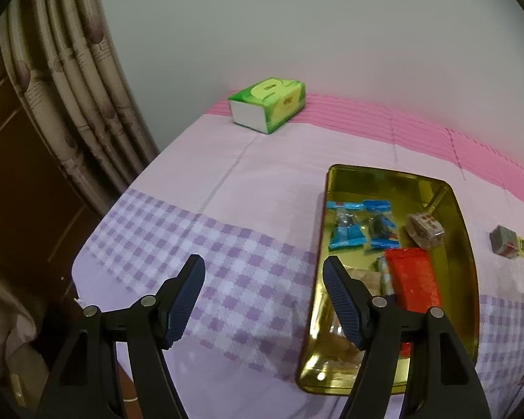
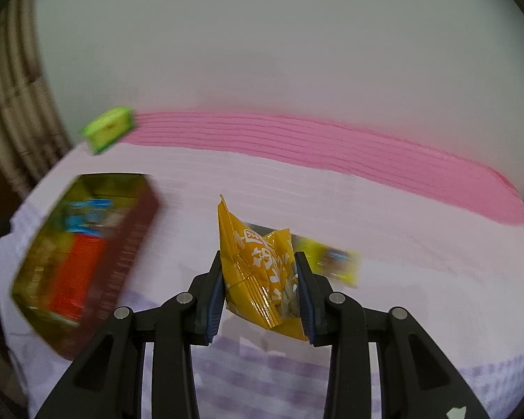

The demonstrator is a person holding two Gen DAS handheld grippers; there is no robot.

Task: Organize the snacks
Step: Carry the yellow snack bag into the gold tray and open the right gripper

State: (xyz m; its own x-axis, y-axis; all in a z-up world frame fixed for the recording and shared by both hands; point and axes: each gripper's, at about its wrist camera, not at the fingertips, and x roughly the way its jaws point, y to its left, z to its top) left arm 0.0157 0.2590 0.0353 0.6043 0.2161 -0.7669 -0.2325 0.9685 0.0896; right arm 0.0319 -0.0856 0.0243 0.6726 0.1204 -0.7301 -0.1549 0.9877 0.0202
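Left wrist view, left to right: the left tongs (image 1: 263, 296) hover wide open and empty above the checked cloth of the surface (image 1: 227, 181), their right finger overlapping the near left rim of the gold tin (image 1: 466, 244). The tin lies open and holds blue-wrapped sweets (image 1: 346, 234), a brown wrapped block (image 1: 424, 229) and a red packet (image 1: 412, 279). A grey wrapped snack (image 1: 506, 241) rests on the cloth just right of the tin. A green tissue box (image 1: 267, 104) stands at the far left, well apart.

Right wrist view, left to right: the tin (image 2: 132, 244) appears blurred at the left. The right tongs (image 2: 260, 293) are closed on an orange snack packet (image 2: 258, 265), held clear of the cloth, with a yellow packet (image 2: 335, 265) lying behind it.

The step in hand appears to be carrying the orange packet left to the tin. Done well, the grip stays firm on the crinkled foil, and release comes low over a bare patch of the tin floor.
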